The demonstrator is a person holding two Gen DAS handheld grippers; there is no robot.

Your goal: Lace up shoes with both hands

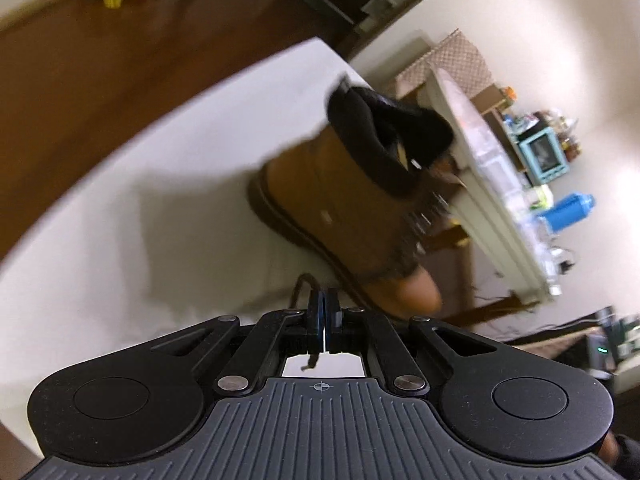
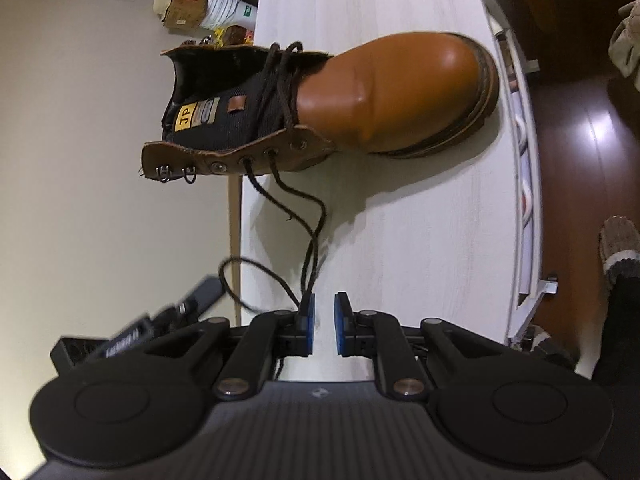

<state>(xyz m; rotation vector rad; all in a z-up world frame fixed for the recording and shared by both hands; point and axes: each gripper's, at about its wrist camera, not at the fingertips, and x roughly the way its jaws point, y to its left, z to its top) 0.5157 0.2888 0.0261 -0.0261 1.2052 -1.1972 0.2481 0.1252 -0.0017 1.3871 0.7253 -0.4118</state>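
A tan leather boot (image 2: 360,96) with a black ribbed tongue (image 2: 224,120), a yellow label (image 2: 185,117) and dark brown laces (image 2: 308,216) lay on a whitish, faintly wood-grained worktop (image 2: 400,240). The black fingers (image 2: 307,320) of the right gripper (image 2: 323,322) carried blue pads. Beyond the worktop the floor (image 1: 100,68) was dark brown wood, and the wall (image 2: 100,120) was cream.

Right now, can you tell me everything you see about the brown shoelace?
The shoelace is a thin, dark brown, braided-looking cord. It crisscrosses the lower eyelets of the tan boot, then two strands leave the side eyelets and trail across the white table. The left gripper pinches one frayed end.
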